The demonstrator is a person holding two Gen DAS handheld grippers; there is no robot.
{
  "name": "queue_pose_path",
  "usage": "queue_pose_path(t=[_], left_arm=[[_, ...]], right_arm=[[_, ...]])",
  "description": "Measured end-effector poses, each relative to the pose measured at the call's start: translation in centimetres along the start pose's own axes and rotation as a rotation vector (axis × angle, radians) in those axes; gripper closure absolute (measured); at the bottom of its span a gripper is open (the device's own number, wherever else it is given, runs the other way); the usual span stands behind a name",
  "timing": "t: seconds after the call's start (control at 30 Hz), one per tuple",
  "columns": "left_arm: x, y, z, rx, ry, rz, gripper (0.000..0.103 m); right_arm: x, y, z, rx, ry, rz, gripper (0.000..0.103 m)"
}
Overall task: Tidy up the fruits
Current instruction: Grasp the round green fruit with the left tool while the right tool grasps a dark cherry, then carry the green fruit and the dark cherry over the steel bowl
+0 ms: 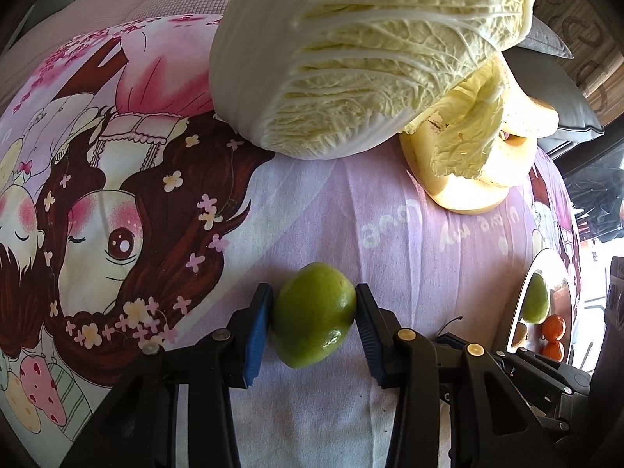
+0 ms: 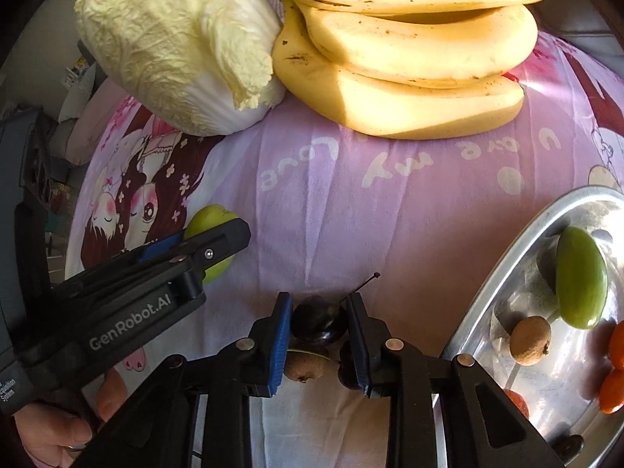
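A round green fruit (image 1: pixel 314 316) lies on the pink cartoon-print cloth (image 1: pixel 390 234), and my left gripper (image 1: pixel 313 310) is shut on it, both blue pads against its sides. In the right wrist view the same green fruit (image 2: pixel 208 222) shows behind the left gripper (image 2: pixel 218 243). My right gripper (image 2: pixel 318 329) is shut on a dark cherry (image 2: pixel 318 323) whose stem (image 2: pixel 364 282) sticks up to the right. Under those jaws lie a brown fruit (image 2: pixel 304 368) and another dark cherry (image 2: pixel 347 376).
A metal tray (image 2: pixel 503 273) at the right holds an oblong green fruit (image 2: pixel 581 282), a brown round fruit (image 2: pixel 530 339) and small orange fruits (image 2: pixel 614 390). A napa cabbage (image 2: pixel 175 46) and a bunch of bananas (image 2: pixel 409 58) lie at the far side. A person's hand (image 2: pixel 50 425) holds the left gripper.
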State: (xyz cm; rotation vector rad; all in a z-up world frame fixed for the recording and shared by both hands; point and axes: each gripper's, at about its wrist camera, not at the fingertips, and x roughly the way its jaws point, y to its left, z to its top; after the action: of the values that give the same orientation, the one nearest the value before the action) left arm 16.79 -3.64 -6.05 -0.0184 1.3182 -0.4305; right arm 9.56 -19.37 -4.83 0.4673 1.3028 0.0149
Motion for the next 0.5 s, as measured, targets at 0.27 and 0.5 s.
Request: queue_pose_path(t=[0.27, 0.5], left_arm=[[-0.7, -0.5, -0.3, -0.005, -0.005, 0.008, 0.059], [-2.3, 0.1, -0.7, -0.032, -0.024, 0.003, 0.059]], right_arm=[[-2.6, -1.4, -1.7, 0.087, -0.076, 0.036, 0.073], [-5.2, -2.6, -3.0, 0.125, -0.16, 0.055, 0.073]])
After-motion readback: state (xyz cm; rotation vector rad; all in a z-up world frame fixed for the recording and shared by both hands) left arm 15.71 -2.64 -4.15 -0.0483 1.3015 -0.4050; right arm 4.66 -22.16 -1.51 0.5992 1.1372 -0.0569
